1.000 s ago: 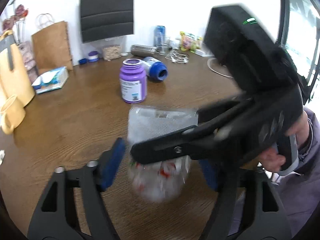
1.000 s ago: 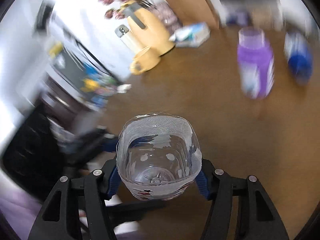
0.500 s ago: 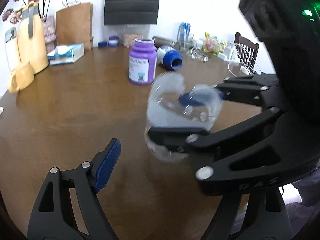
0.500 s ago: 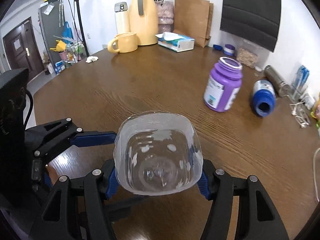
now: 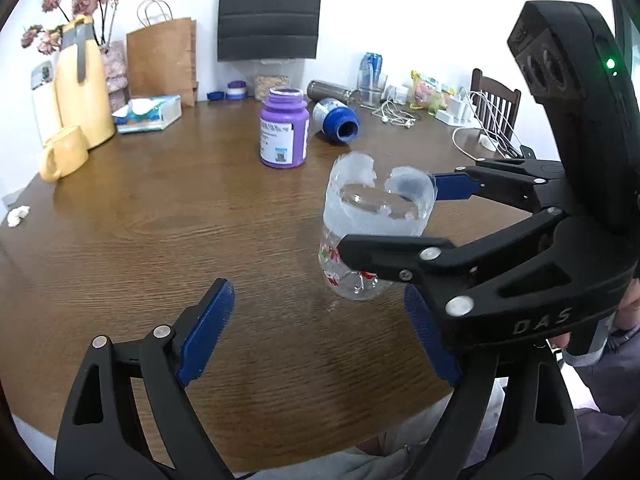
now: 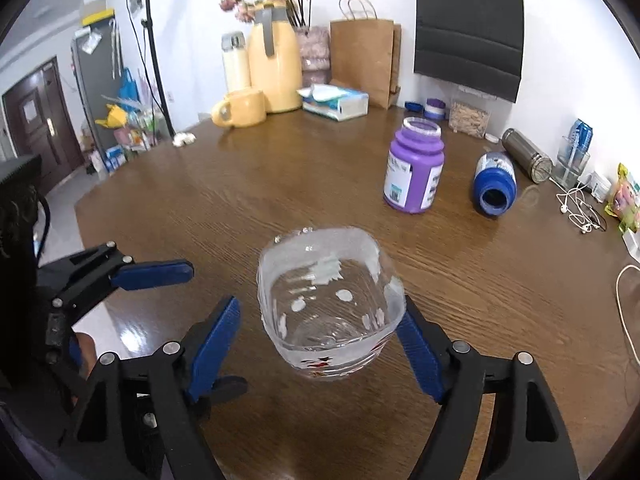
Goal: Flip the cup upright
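Note:
A clear plastic cup (image 6: pixel 328 312) with a frosted rim and red print near its base stands mouth up on the brown wooden table (image 6: pixel 280 200). My right gripper (image 6: pixel 320 340) is open around it: the left pad stands clear of the cup, the right pad is at its side. In the left wrist view the cup (image 5: pixel 372 232) sits between the right gripper's fingers (image 5: pixel 400 252), which reach in from the right. My left gripper (image 5: pixel 320 328) is open and empty, just in front of the cup.
A purple jar (image 6: pixel 414 170) stands upright beyond the cup, with a blue bottle (image 6: pixel 494 188) lying on its side next to it. A yellow mug (image 6: pixel 240 108), yellow jug, tissue box (image 6: pixel 336 102) and paper bag are at the back. Cables lie at the far right.
The right gripper turned the cup mouth up, lowered it to the table and opened its jaws. The left gripper drew back from the cup.

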